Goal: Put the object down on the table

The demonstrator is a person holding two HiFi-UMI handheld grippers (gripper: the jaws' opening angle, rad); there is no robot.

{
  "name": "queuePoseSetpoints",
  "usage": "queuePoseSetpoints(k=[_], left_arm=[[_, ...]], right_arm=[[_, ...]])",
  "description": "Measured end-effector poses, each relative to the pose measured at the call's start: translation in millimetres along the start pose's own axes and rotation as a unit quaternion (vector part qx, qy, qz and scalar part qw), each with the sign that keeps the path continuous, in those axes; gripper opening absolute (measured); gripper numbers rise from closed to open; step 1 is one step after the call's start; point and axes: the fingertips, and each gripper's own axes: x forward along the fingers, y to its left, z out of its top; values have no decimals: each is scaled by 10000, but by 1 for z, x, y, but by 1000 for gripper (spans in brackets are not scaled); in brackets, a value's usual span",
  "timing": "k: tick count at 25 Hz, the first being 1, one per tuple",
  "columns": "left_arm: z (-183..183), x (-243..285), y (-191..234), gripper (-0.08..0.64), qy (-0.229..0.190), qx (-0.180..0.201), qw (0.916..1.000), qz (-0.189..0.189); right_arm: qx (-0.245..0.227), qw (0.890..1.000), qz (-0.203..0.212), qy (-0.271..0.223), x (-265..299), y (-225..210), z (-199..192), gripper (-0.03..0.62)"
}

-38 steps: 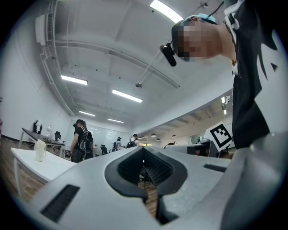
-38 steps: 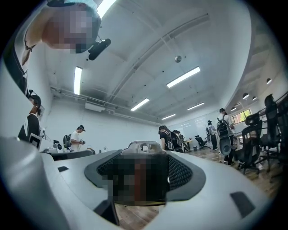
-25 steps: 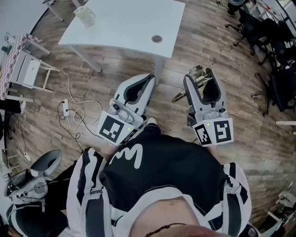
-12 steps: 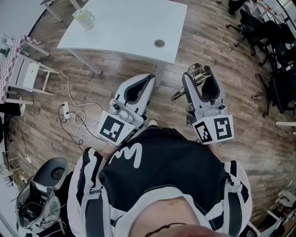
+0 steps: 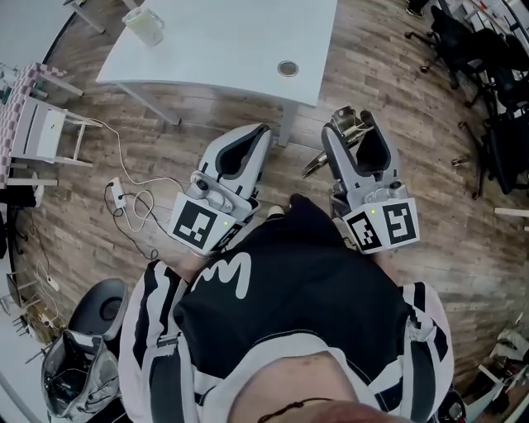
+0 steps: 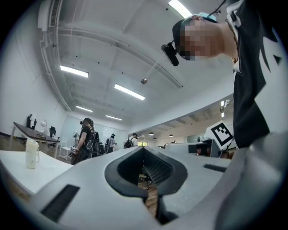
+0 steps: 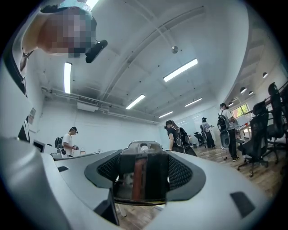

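In the head view, the white table (image 5: 223, 41) lies ahead of both grippers, and they are over the wooden floor short of its near edge. My right gripper (image 5: 351, 122) is shut on a clear object (image 5: 349, 124) that has a brownish strip inside and a metal part sticking out to the left (image 5: 316, 169). The right gripper view shows that object (image 7: 143, 176) clamped between the two jaws of the right gripper (image 7: 143, 153). My left gripper (image 5: 258, 132) is shut with nothing in it; its jaws meet in the left gripper view (image 6: 143, 149).
On the table stand a pale cup (image 5: 145, 25) (image 6: 31, 153) at the far left and a round cable hole (image 5: 288, 68). A white rack (image 5: 45, 128) and a power strip with cable (image 5: 116, 194) are at the left, office chairs (image 5: 496, 91) at the right. People stand in the background.
Both grippers have moved slightly forward toward the table's near edge. The right one still holds the clear object. The grey seat at lower left has slid further down the view.
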Motion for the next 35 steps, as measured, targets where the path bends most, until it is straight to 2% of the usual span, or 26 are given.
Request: queuePoseSetpoints(k=[11, 19, 28, 35], left_arm=[[-12, 29, 11, 4, 18, 1, 10000, -34], [-16, 77, 71, 4, -7, 22, 9998, 203], [-9, 139, 120, 5, -119, 105, 9989, 438], [-23, 166, 152, 4, -28, 90, 9982, 589]], right_arm=[[-35, 10000, -8, -82, 23, -28, -1, 301], [-7, 9999, 115, -67, 90, -61, -2, 301], [22, 9992, 389, -48, 162, -103, 6, 301], [84, 9983, 568, 62, 201, -123, 0, 301]])
